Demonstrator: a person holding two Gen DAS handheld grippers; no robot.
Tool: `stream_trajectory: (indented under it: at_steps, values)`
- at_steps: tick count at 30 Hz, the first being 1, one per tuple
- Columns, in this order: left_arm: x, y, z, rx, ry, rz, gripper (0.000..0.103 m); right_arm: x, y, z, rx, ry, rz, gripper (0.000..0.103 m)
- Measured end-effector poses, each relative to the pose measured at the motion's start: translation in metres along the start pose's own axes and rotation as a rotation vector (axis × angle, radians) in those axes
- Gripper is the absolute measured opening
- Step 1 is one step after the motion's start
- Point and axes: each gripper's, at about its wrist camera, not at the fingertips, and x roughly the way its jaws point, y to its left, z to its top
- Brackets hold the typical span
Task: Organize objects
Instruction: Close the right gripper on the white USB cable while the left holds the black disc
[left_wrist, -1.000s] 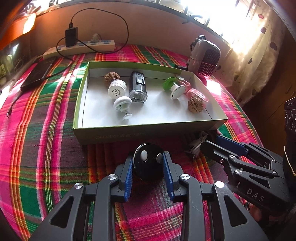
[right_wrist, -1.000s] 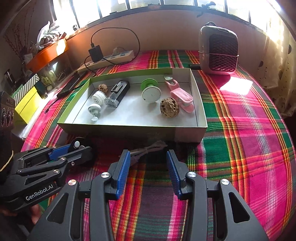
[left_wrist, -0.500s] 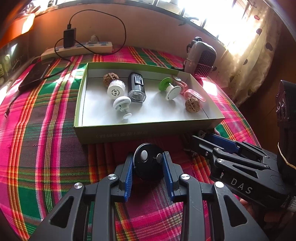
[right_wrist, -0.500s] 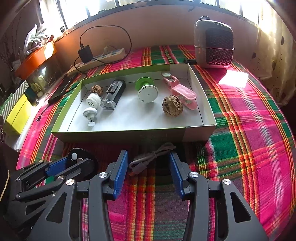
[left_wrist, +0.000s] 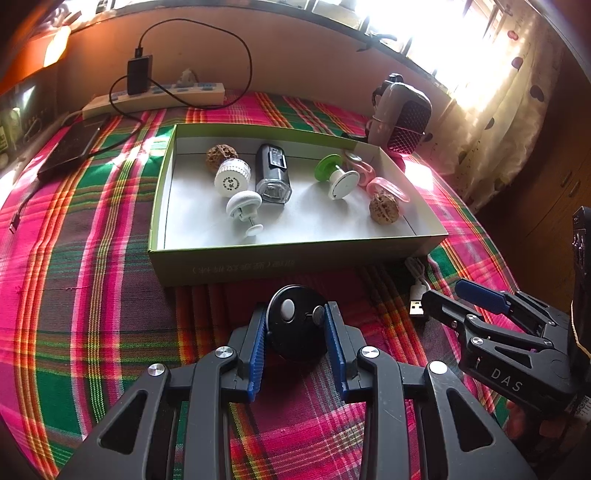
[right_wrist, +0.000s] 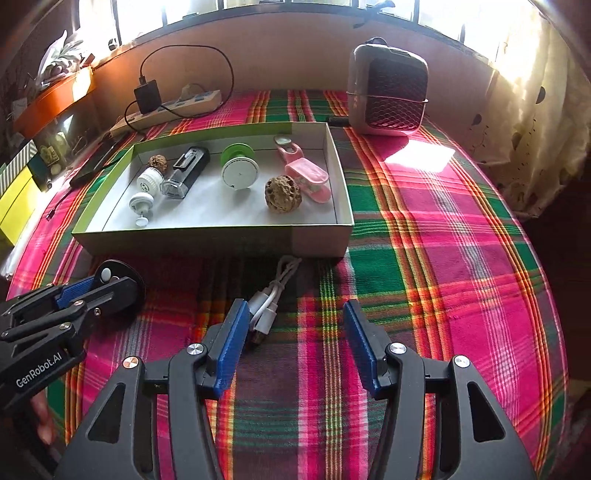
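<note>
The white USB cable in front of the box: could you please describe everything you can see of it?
The white USB cable is a short, glossy plastic lead folded into a loose bundle. It lies flat on the plaid tablecloth, running from the green box's front wall toward the right tool. Its plugs sit just inside that tool's left finger, possibly touching it. The open tool has not closed on it. A metal USB-A plug shows in the left view.

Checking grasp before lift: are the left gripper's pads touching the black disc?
Touching. In the left wrist view, the left gripper has both blue pads pressed against the sides of the black disc, with no gap visible.
</note>
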Motion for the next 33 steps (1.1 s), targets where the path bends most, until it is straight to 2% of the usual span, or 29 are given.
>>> stream_trajectory:
  at_steps: [3,6,9,13,20,23,33]
  values:
    - [0.000,0.000,0.000,0.002,-0.001,0.002,0.028,-0.003,-0.004,-0.002,0.003,-0.012,-0.023,0.054]
    - [0.000,0.000,0.000,0.001,-0.001,0.001,0.028,-0.002,-0.002,0.000,0.018,-0.023,0.045,0.054]
    - [0.000,0.000,0.000,0.002,-0.001,0.001,0.028,0.003,0.008,0.000,-0.011,-0.018,0.068,0.054]
    - [0.000,-0.001,-0.001,0.001,-0.001,0.002,0.028,0.012,0.012,-0.001,-0.020,0.003,0.057,0.054]
    - [0.000,-0.002,-0.001,0.005,-0.003,0.005,0.028,0.013,0.006,-0.003,-0.025,-0.015,0.025,0.053]
    - [0.000,-0.002,-0.001,0.008,-0.004,0.008,0.028,0.012,0.004,-0.005,-0.027,-0.029,0.023,0.049]
    - [0.000,-0.004,-0.002,0.040,-0.013,0.038,0.027,0.009,0.010,-0.010,-0.060,-0.060,0.050,0.023]
